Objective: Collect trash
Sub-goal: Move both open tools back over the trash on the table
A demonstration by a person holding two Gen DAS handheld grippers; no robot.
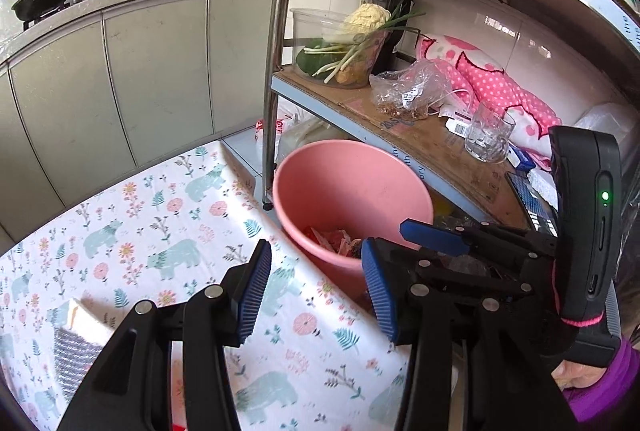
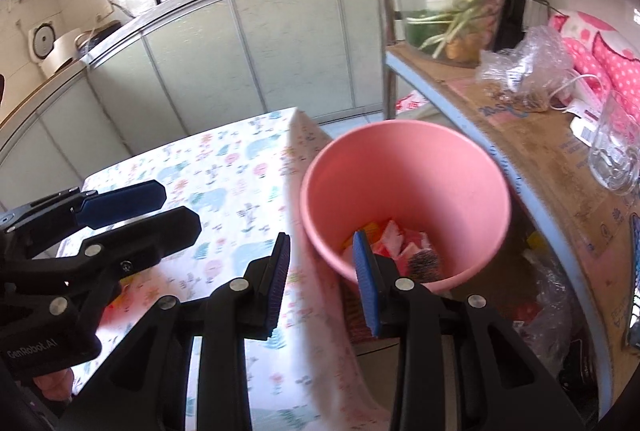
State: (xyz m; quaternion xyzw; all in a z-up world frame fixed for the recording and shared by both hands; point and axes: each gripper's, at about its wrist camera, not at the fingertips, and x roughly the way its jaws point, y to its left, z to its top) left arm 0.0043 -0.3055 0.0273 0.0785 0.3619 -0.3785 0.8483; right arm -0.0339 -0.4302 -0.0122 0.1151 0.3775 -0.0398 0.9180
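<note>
Floral cloth covers the desk (image 1: 132, 231), with a pink bin (image 2: 404, 191) of trash beside it. Both the left hand-held gripper (image 1: 316, 295) and the right hand-held gripper (image 2: 324, 283) are partly spread and empty.

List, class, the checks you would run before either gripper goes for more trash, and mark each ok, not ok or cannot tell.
1. Left gripper empty, jaws apart: ok.
2. Right gripper empty, jaws apart: ok.
3. Pink bucket upright beside the table, mouth unobstructed: ok.
4. Room left in the bucket: ok, trash lies only at the bottom.
5. Trash left on the tablecloth: cannot tell; a white item shows at the near left, its nature unclear.
6. Drinking glass on the shelf clear of both grippers: ok.
</note>
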